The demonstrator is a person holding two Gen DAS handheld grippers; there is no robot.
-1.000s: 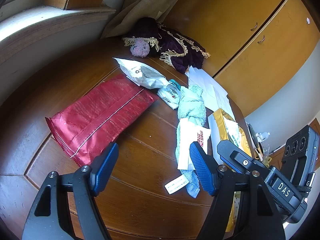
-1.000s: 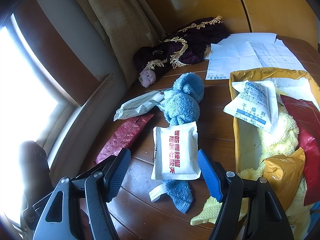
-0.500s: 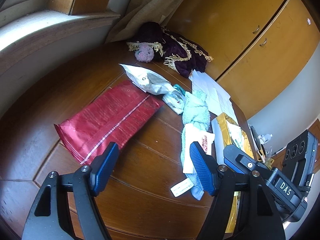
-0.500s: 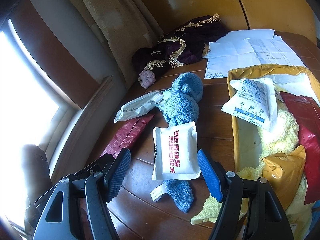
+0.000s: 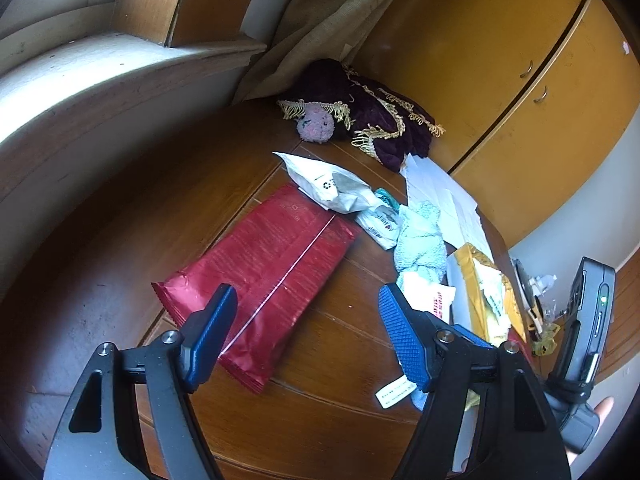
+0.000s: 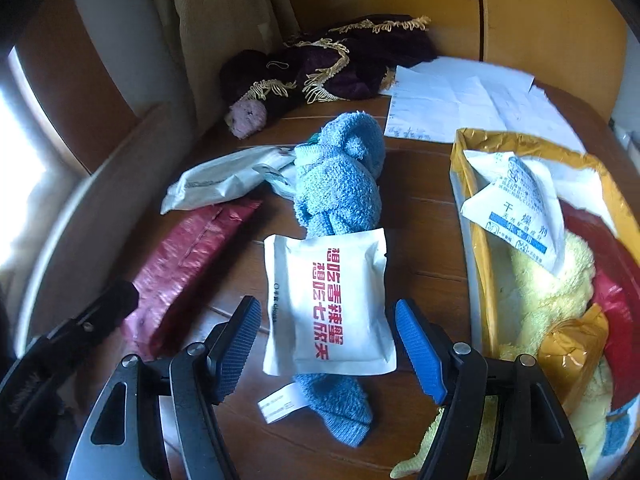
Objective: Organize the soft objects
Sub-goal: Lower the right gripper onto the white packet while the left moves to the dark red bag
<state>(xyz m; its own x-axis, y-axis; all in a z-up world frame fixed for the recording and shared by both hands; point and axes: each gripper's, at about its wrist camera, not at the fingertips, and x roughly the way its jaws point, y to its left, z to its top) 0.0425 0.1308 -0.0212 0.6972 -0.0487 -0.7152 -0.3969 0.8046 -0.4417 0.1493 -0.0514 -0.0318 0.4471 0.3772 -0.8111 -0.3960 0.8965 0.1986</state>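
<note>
The brown wooden desk (image 6: 424,216) spreads ahead of both tools, and the largest thing on it by the right hand-held gripper (image 6: 328,346) is the gold-lined bag (image 6: 472,248) off to its right side, already holding a yellow towel (image 6: 548,292) and other packets. Straight ahead of that gripper lies the blue towel (image 6: 340,184), twisted into a rope whose long axis runs directly away from the fingers, its near end poking out just below them. Across the towel's middle rests the white packet (image 6: 328,300) with red lettering, lying squarely between the two blue pads, which stand wide apart and hold nothing. The right hand-held gripper looks clearly the nearer one to this packet; a short drop and a squeeze across its short width should catch it, I judge. The left hand-held gripper (image 5: 304,336) is also spread wide and empty, with the red foil bag (image 5: 272,264) lying just ahead and to its left, long axis slanting away, and the white packet off to its right.
</note>
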